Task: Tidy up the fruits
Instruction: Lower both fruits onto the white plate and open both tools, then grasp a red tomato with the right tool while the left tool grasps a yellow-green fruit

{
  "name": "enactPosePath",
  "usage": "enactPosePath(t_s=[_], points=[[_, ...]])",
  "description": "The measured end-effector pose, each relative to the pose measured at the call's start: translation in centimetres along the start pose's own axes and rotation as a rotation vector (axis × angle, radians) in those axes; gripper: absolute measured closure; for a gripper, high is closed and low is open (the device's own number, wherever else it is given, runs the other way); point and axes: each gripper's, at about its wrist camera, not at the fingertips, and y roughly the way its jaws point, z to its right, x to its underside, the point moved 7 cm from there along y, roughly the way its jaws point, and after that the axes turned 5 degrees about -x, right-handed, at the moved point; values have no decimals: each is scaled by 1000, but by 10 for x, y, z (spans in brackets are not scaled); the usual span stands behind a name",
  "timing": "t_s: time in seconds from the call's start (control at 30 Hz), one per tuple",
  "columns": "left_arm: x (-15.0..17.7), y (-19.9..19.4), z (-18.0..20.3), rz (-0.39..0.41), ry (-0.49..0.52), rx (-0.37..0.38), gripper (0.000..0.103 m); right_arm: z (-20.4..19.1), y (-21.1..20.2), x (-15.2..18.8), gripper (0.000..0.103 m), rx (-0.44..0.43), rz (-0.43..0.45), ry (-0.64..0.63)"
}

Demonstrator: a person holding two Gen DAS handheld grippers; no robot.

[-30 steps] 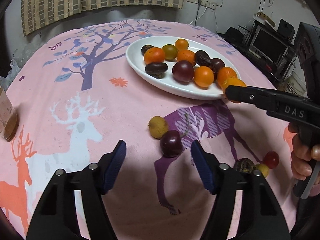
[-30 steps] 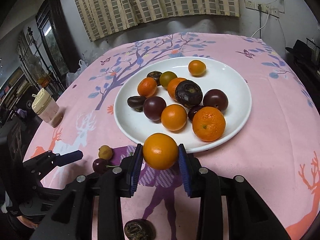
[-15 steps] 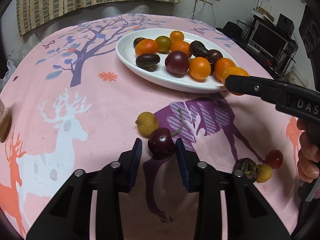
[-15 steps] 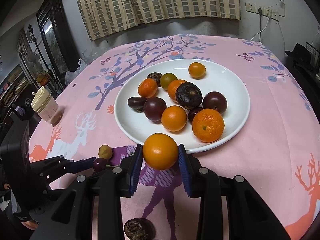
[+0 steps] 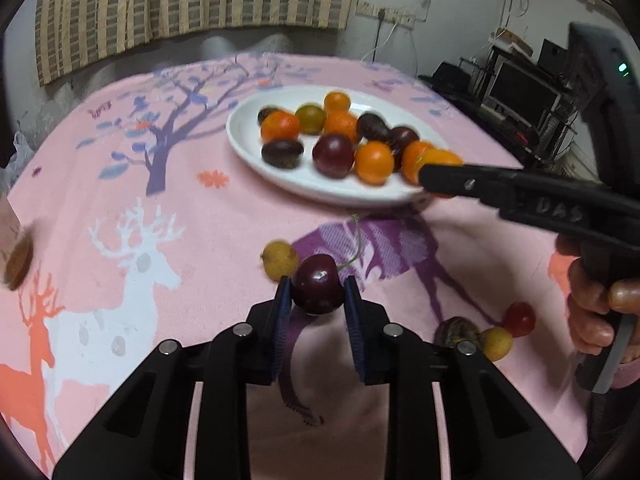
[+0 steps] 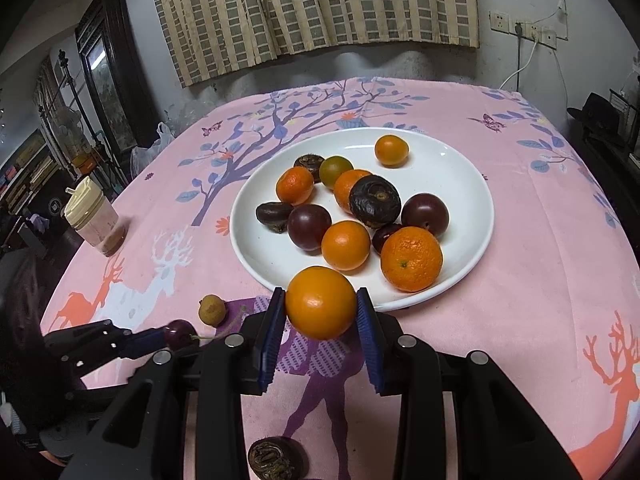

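The left gripper has its fingers clenched on a dark red cherry just above the pink bench, its green stem slanting up and right, away from the camera. A yellow fruit lies just beside it. The right gripper grips a round orange at the white plate's near rim.
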Motion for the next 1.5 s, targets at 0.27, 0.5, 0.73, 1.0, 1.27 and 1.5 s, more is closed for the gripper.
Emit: enactPosePath(t_s=[0.27, 0.5, 0.73, 1.0, 1.27, 1.5], points=[[-85, -8, 5, 148, 82, -1, 77, 19, -9, -26, 67, 40, 127, -1], [-151, 67, 4, 85, 81, -73, 33, 57, 14, -53, 47, 43, 144, 65], [-135, 31, -10, 141, 65, -133, 5, 59, -8, -52, 38, 41, 186, 76], [-62, -10, -40, 148, 2, -143, 5, 51, -15, -33, 36, 34, 167, 86], [-33, -1, -64, 58, -13, -180, 5, 66, -52, 20, 36, 12, 213, 243], [-39, -21, -95, 77, -147, -144, 5, 53, -63, 84, 40, -16, 94, 278]])
